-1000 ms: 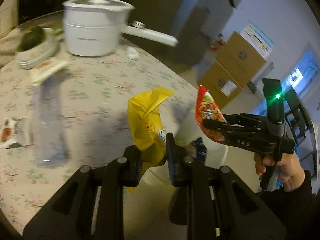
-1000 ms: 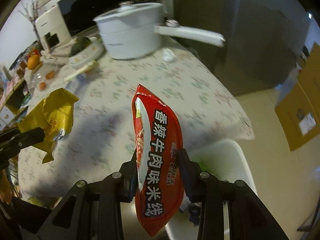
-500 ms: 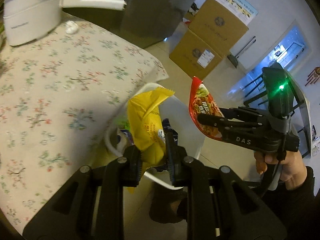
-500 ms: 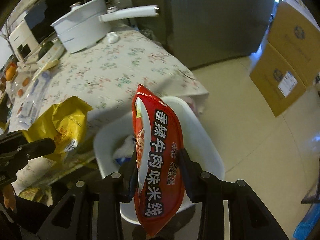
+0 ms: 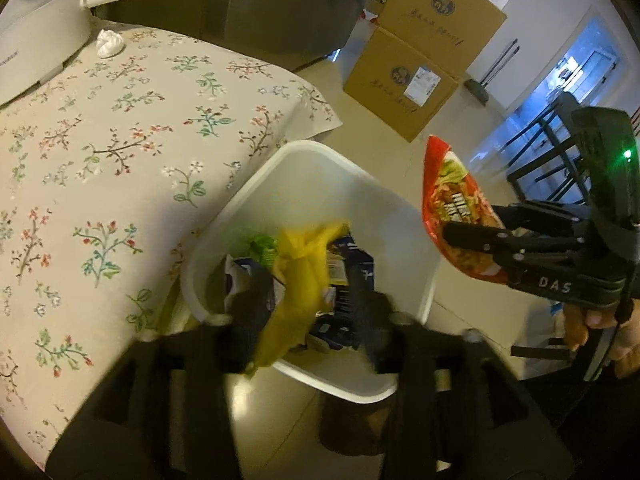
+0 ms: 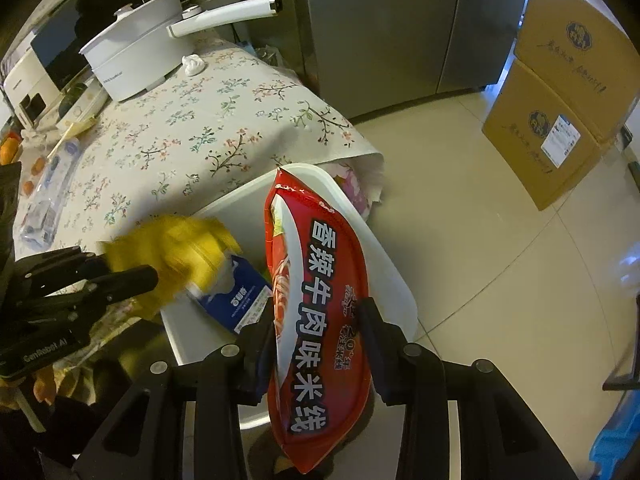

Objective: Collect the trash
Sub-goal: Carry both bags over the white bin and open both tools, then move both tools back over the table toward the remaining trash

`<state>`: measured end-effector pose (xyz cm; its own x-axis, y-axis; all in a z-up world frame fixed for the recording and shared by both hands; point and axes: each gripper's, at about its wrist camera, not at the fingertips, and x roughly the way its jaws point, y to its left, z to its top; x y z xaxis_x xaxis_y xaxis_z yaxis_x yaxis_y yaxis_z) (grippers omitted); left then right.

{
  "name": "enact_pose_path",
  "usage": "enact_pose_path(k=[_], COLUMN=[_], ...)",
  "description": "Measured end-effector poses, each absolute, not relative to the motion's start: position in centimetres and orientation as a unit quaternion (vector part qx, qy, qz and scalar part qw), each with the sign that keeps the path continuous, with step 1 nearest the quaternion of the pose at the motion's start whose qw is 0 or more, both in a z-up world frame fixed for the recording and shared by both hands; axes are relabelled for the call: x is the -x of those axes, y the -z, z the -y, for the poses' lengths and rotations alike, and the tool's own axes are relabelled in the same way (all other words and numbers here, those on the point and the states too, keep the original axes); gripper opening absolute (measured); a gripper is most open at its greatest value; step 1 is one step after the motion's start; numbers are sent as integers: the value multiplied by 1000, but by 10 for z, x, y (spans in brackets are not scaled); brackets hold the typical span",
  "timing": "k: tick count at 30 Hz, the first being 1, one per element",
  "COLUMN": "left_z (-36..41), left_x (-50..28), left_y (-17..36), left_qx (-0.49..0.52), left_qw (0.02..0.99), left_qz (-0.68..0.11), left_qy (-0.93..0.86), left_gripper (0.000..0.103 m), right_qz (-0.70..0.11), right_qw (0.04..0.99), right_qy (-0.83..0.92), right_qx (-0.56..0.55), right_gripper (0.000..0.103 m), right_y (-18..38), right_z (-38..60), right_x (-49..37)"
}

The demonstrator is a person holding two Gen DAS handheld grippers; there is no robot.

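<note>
A white trash bin (image 5: 308,145) (image 6: 396,276) stands on the floor beside the table, holding several wrappers and a blue-and-white carton (image 6: 236,300). My left gripper (image 5: 304,310) (image 6: 120,276) hangs over the bin, its jaws opening. The yellow snack bag (image 5: 300,276) (image 6: 172,248) is blurred between them, loose and slipping down toward the bin. My right gripper (image 6: 316,324) (image 5: 472,240) is shut on a red noodle packet (image 6: 320,272) (image 5: 456,208), held upright above the bin's right rim.
A table with a floral cloth (image 5: 120,152) lies to the left, carrying a white pot (image 6: 132,64) with a long handle and a crumpled tissue (image 5: 109,43). Stacked cardboard boxes (image 5: 412,64) and a grey fridge (image 6: 380,28) stand beyond the tiled floor.
Both grippers swung from over the table to over the bin and sank. The left jaws spread apart and the yellow bag came loose and started dropping. The red packet stays gripped.
</note>
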<state>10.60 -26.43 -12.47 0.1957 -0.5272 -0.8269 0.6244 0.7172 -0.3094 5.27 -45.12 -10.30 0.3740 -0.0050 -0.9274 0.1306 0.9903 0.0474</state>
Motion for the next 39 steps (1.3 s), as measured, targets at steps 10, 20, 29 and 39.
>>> enact_pose_path(k=[10,20,29,39], left_z=[240,222,201,168], left_x=[-108,-110,-114,-117], left_y=[111,102,97,89], left_qx=[-73,-92,-92,-82], left_qw=[799,814,821,831], left_qz=[-495,-484,-483,-479], left_qy=[334,308,289,271], left_gripper=[75,81,82,82], right_qz=[-567,-580,-579,-571], right_qw=[821,812,813,819], right_qy=[42,43,43,35], right_qx=[-53,-46,-46,-38], right_gripper=[43,66,73,74], right_y=[109,116,111,103], right_z=[446,434,425,407], right_x=[-56,-64,-70,-78])
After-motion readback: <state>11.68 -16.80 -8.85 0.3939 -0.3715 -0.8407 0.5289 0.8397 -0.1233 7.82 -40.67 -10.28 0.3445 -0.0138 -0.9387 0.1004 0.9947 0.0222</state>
